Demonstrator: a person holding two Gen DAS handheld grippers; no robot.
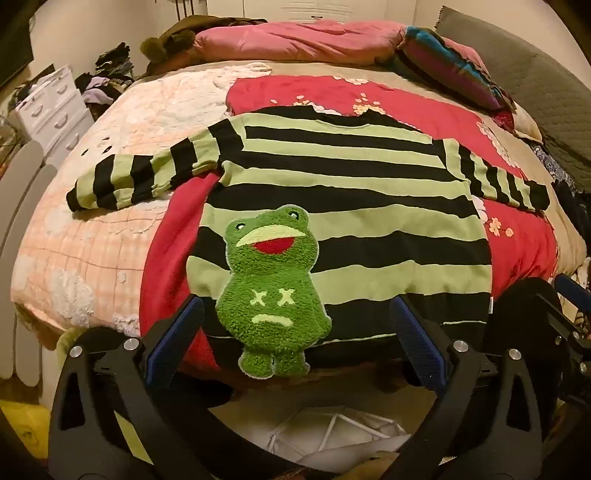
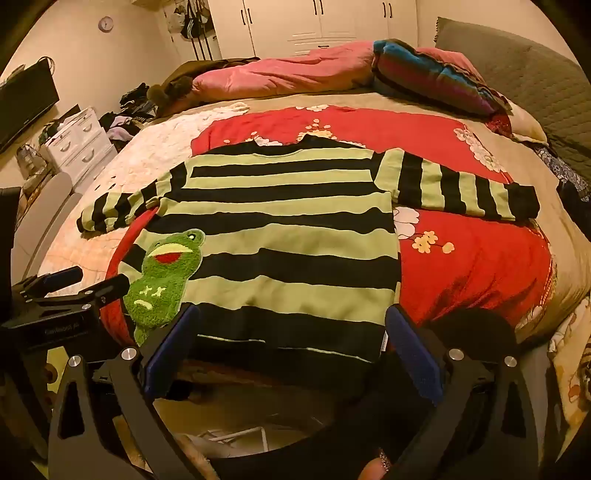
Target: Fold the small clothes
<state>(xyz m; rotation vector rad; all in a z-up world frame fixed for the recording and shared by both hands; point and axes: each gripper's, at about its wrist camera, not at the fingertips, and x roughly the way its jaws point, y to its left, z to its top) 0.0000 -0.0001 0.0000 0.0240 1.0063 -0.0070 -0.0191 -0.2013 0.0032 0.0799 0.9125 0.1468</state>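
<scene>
Striped sweater point(image 1: 343, 192) flat on bed, hem between both open tools

- Warm yellowish light on cream walls.
- White wardrobe doors point(image 2: 317, 26) behind the bed point(image 2: 554, 236).
- White drawer unit point(image 2: 79, 142) at left, round wall clock point(image 2: 106, 23) above.
- Grey quilted headboard point(image 2: 535, 85) at right.

1. A bed point(image 2: 554, 236) fills the room, spread with a red floral blanket point(image 2: 472, 258) over a pale peach quilt point(image 1: 92, 236).
2. At its far end lies a pink duvet point(image 2: 280, 75), bunched up, with a rolled magenta-and-blue blanket point(image 2: 424, 75) just beside it.
3. A grey quilted headboard point(image 2: 535, 96) stands along the right.
4. White drawers point(image 2: 79, 142) stand on the left, near a heap of dark clothes point(image 2: 123, 120).
5. White wardrobe doors point(image 2: 314, 22) line the back wall, a round clock point(image 2: 106, 24) to their left.
</scene>
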